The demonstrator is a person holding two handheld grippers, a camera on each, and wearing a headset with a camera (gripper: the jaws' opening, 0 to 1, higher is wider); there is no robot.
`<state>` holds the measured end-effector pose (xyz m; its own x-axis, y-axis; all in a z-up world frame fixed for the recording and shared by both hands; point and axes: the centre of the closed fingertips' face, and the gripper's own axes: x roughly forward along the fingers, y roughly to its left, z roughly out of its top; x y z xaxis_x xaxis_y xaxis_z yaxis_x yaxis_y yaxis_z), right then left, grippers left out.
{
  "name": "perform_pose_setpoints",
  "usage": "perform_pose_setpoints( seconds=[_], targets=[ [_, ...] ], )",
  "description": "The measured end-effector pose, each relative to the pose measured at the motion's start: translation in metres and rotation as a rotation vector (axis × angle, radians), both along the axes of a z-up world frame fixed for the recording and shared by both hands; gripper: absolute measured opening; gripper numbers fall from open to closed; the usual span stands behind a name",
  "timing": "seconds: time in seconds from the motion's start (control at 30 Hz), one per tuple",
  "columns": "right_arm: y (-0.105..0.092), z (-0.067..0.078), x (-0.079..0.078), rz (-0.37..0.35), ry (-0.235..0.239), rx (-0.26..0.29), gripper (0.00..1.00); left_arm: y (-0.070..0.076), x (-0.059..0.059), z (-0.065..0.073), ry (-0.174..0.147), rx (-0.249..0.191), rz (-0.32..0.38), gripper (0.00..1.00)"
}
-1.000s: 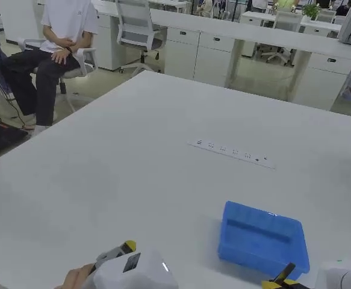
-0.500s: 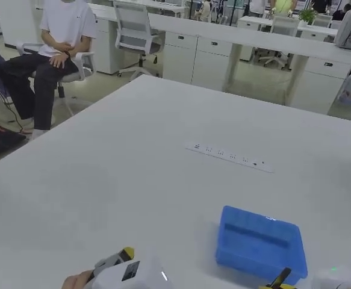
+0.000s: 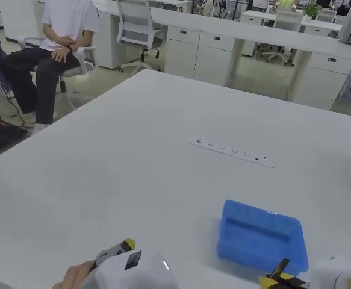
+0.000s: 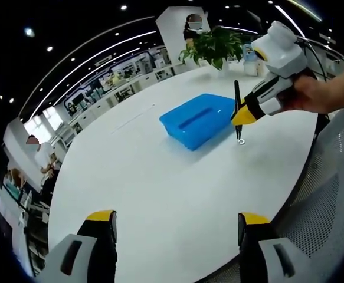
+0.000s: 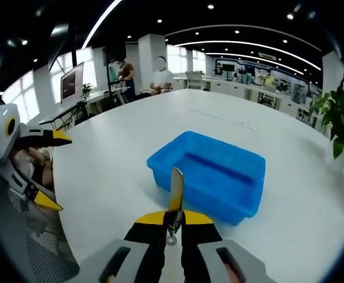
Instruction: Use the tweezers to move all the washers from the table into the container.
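The blue container (image 3: 262, 236) sits on the white table (image 3: 133, 174) near its front right. My right gripper (image 3: 279, 279) is at the bottom edge just in front of it, shut on black tweezers (image 4: 237, 106) that point down at the table beside the container (image 4: 198, 119). A small ring (image 4: 241, 140) shows at the tweezers' lower end; I cannot tell whether it is a washer. In the right gripper view the tweezers (image 5: 174, 191) stand between the closed jaws before the container (image 5: 210, 174). My left gripper (image 4: 176, 219) is open and holds nothing, low at the front left (image 3: 122, 248).
A power strip (image 3: 230, 150) lies mid-table behind the container. A person sits on a chair (image 3: 55, 48) beyond the far left edge, next to an office chair (image 3: 136, 27). A potted plant (image 4: 216, 47) stands past the container. A mesh chair back (image 4: 337, 194) is near me.
Only the head camera has swayed a little. Both grippers and the container stay about where they were.
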<state>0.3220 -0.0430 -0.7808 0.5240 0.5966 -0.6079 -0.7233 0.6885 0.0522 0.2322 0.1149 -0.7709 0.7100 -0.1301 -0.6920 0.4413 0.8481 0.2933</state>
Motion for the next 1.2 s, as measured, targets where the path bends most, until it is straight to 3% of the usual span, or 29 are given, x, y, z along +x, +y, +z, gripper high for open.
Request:
perform_pose_setpoints(
  seconds=[0.3,0.7,0.83,0.87,0.93,1.2],
  targets=[
    [-0.003,-0.006,0.0,-0.001,0.012,-0.014,0.05,0.0,0.0,0.0,0.0,0.0,-0.001,0.86],
    [-0.007,-0.008,0.002,-0.033,0.02,0.02,0.05,0.0,0.0,0.0,0.002,0.002,-0.001,0.86],
    [-0.01,-0.006,0.005,-0.06,0.048,-0.001,0.04,0.0,0.0,0.0,0.002,0.003,-0.003,0.86],
    [-0.01,0.0,0.006,-0.06,0.028,0.012,0.04,-0.001,0.0,0.0,0.003,0.003,-0.003,0.86],
    [-0.007,0.009,0.007,-0.061,0.036,0.044,0.04,-0.001,-0.001,-0.001,0.004,0.004,-0.005,0.86],
    [0.001,0.054,0.025,-0.034,-0.043,0.093,0.05,-0.002,-0.001,-0.002,0.009,0.007,-0.012,0.86]
  ],
)
